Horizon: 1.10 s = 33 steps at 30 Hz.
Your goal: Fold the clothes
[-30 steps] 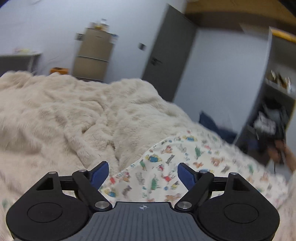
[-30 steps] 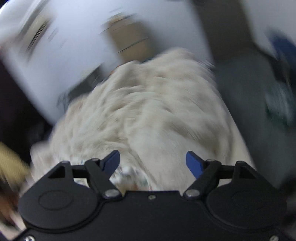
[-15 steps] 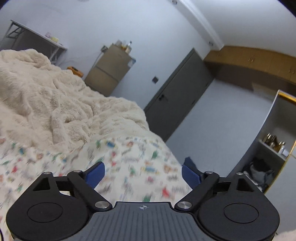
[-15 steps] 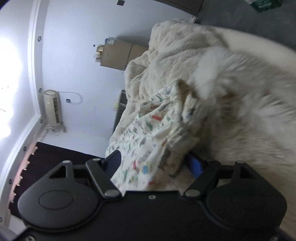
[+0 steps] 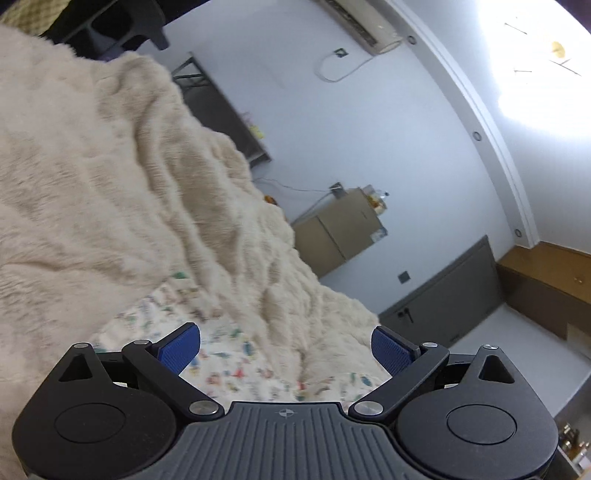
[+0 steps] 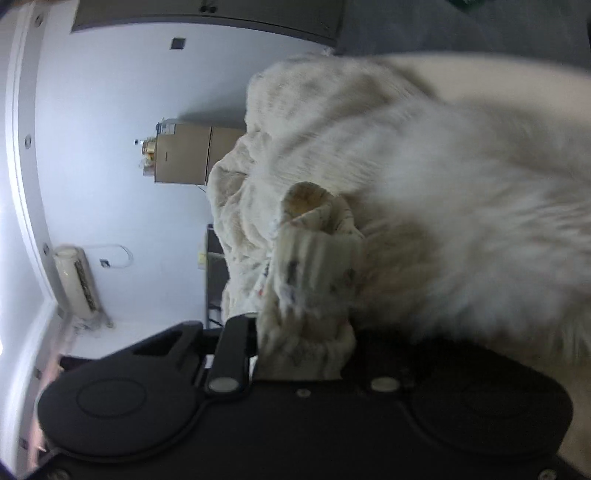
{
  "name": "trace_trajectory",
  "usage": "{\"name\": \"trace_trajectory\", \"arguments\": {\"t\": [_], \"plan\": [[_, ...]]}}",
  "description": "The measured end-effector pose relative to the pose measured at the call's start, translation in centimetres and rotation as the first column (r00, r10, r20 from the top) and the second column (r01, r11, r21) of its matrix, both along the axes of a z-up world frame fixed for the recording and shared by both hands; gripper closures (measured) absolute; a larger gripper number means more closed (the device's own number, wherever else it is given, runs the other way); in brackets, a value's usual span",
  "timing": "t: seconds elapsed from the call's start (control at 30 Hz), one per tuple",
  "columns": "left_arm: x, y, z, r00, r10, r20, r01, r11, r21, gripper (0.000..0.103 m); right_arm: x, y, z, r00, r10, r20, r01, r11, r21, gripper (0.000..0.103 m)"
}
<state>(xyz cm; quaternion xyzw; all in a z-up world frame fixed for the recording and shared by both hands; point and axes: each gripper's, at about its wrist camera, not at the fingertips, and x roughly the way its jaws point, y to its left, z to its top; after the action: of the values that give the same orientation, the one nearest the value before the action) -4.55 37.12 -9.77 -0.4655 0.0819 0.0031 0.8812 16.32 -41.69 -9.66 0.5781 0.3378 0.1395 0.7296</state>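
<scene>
A white garment with small coloured prints [image 5: 229,362] lies on a fluffy cream blanket [image 5: 110,184]. My left gripper [image 5: 286,343] hovers low over the garment, rolled to one side. Its blue pads [image 5: 179,349] stand wide apart and are still opening, and nothing is gripped between them. In the right wrist view, a ribbed cuff end of the garment [image 6: 314,273] is bunched between the jaws of my right gripper [image 6: 303,332]. Those jaws are closing on the cloth. The bunched cloth hides the right gripper's pads. The blanket [image 6: 461,184] fills the space behind.
A tan cabinet [image 5: 340,232] with jars on top stands against the white wall beyond the bed. Nearby are a dark door [image 5: 450,302], a metal-framed desk [image 5: 221,110] and an air conditioner [image 5: 362,22]. The right wrist view shows the same cabinet [image 6: 188,155].
The left gripper has rolled and dropped closer to the garment, its jaws wider. The right gripper has rolled and closed from wide open onto the bunched cuff.
</scene>
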Motion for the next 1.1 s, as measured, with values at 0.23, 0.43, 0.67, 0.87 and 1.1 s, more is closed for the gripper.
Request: {"name": "trace_trajectory", "arguments": {"t": [0.23, 0.43, 0.67, 0.87, 1.1], "plan": [[0.8, -1.2, 0.1, 0.999, -0.044, -0.02, 0.044, 0.998, 0.046, 0.006, -1.1, -0.4, 2.5, 1.0, 0.012, 0.007, -0.012, 1.0, 0.019, 0.072], [1.3, -1.9, 0.0, 0.998, -0.06, -0.025, 0.061, 0.997, 0.051, 0.006, -1.8, -0.9, 4.9, 0.992, 0.067, 0.104, -0.067, 0.998, 0.0, 0.047], [1.4, -2.2, 0.1, 0.998, -0.065, -0.026, 0.066, 0.996, 0.058, 0.006, 1.3, -0.2, -1.8, 0.999, 0.019, -0.029, -0.018, 0.999, 0.043, 0.061], [1.7, -2.5, 0.1, 0.996, -0.078, -0.043, 0.082, 0.994, 0.079, 0.006, 1.1, -1.6, 1.0, 0.995, 0.003, 0.099, 0.012, 0.989, -0.145, 0.09], [2.4, -3.8, 0.9, 0.989, -0.122, -0.083, 0.134, 0.977, 0.167, 0.006, -1.6, -4.4, 10.6, 0.947, -0.039, 0.32, 0.156, 0.924, -0.35, 0.091]]}}
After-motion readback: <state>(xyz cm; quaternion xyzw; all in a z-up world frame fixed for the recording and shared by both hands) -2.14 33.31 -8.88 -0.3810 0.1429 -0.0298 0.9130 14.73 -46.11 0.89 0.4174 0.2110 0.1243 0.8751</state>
